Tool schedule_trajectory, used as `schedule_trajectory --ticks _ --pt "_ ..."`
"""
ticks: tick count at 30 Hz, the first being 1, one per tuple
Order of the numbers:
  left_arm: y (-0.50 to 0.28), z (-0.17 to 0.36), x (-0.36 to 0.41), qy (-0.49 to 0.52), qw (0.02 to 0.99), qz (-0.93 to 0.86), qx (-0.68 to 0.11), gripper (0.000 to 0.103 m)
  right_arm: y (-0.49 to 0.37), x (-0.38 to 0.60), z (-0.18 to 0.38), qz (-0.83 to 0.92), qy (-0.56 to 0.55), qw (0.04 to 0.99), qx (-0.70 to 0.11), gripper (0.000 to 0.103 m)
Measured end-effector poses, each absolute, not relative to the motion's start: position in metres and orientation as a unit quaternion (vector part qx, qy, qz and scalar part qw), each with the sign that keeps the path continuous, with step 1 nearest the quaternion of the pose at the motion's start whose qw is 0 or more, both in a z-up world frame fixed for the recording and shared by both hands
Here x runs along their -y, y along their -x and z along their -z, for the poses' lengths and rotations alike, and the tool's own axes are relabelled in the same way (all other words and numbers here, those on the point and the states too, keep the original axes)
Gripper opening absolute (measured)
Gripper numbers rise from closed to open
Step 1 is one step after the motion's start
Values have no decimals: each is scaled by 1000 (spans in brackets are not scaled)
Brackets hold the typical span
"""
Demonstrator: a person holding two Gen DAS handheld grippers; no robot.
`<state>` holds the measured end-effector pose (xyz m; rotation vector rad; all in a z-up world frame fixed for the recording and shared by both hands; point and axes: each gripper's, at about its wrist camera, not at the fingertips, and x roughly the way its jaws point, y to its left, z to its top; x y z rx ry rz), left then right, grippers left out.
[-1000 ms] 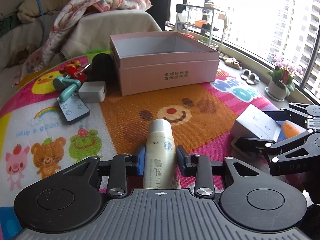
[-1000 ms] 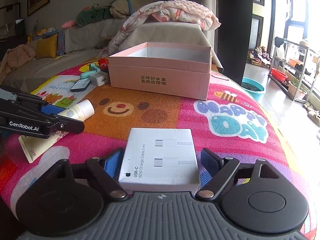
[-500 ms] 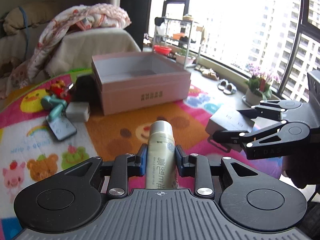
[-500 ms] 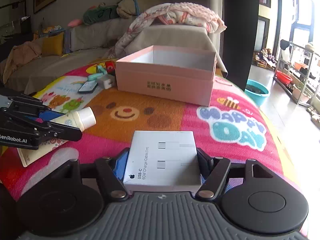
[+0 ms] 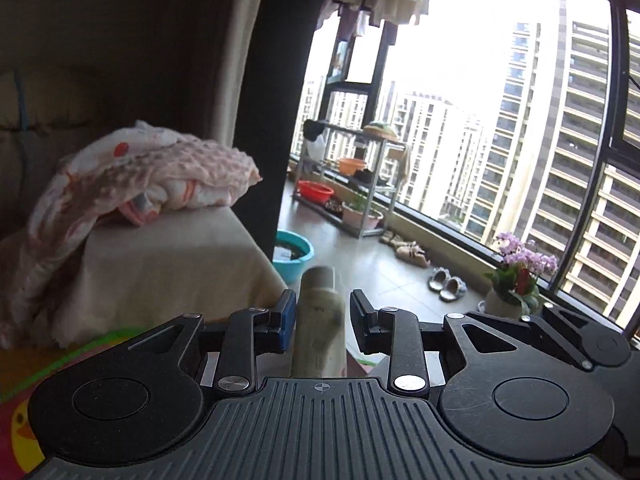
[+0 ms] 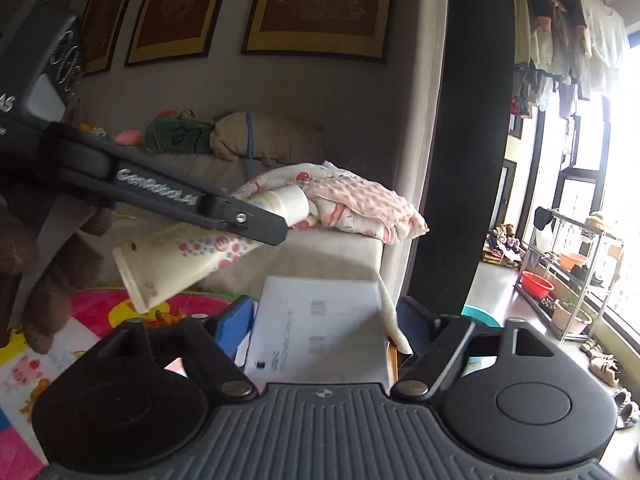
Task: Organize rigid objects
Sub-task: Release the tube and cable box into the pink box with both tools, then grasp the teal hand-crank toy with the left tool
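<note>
Your left gripper (image 5: 322,322): fingers clamped on a cream tube (image 5: 319,326), held in the air with its cap end pointing toward the window (image 5: 500,120). Your right gripper (image 6: 324,330): pads pressed to both sides of a white cable box (image 6: 320,340), lifted above the cartoon mat (image 6: 36,364). Seen from the right wrist, the tube is tilted, cap up, to the left of the box. Behind both: a pink blanket (image 6: 352,204) on a cushion.
</note>
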<state>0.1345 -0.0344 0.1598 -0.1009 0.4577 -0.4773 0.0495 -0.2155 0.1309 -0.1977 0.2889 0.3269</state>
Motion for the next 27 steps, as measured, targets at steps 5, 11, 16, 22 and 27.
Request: schedule_trajectory --ticks 5,11,16,22,27 --pt "-132 -112 2 57 949 196 -239 33 -35 215 -88 -179 102 960 -188 85" --pt "-84 -58 -72 82 954 98 -272 33 -6 214 -40 -223 67 938 -257 85" --pt "-44 -29 -133 152 939 10 -310 33 -1 214 -15 -234 -11 924 -303 85" --pt "-33 -20 -135 154 935 2 -321 33 2 209 -8 -230 -17 922 -310 85" --pt "-38 -31 -102 85 949 42 -299 33 0 208 -7 -222 -14 922 -316 85"
